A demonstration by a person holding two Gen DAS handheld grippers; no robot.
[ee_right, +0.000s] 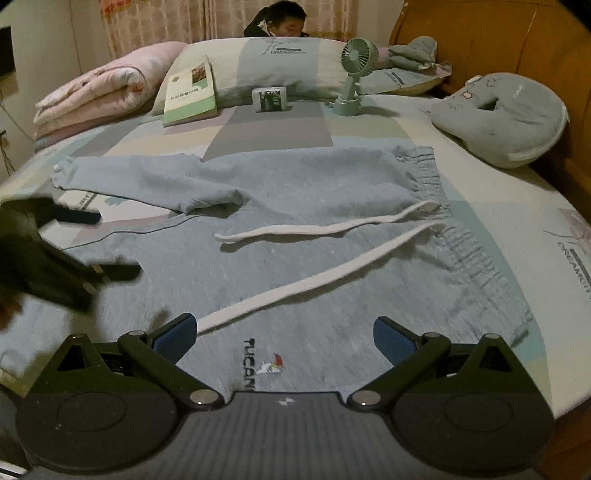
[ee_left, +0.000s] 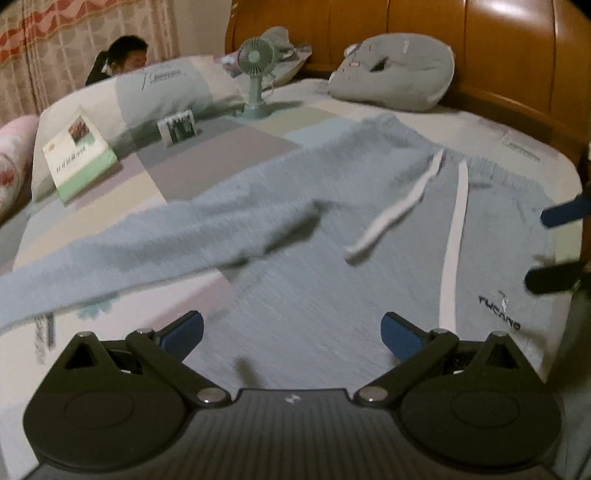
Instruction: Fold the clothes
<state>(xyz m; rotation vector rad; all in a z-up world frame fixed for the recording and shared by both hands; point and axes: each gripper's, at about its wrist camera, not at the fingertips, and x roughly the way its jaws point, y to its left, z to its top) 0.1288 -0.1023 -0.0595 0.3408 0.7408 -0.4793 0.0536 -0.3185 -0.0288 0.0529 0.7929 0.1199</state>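
Note:
Light blue sweatpants (ee_right: 314, 184) lie spread flat on the bed, waistband to the right and legs to the left, with two white drawstrings (ee_right: 314, 230) across the front. A dark logo (ee_right: 249, 363) is printed near my right gripper. My left gripper (ee_left: 291, 336) hovers open over the lower leg of the sweatpants (ee_left: 314, 295), nothing between its blue pads. My right gripper (ee_right: 282, 338) is open just above the logo area. Each gripper shows in the other's view: the right gripper (ee_left: 557, 247) at the far right edge, the left gripper (ee_right: 107, 245) at the left, both open.
A patchwork bedsheet (ee_right: 498, 221) covers the bed. At the back stand a green book (ee_right: 190, 92), a small box (ee_right: 269, 99), a green desk fan (ee_right: 352, 77), pillows (ee_right: 288, 62) and a grey cushion (ee_right: 506, 118). A person (ee_right: 284, 20) sits behind the pillows. Wooden headboard (ee_left: 480, 44) at right.

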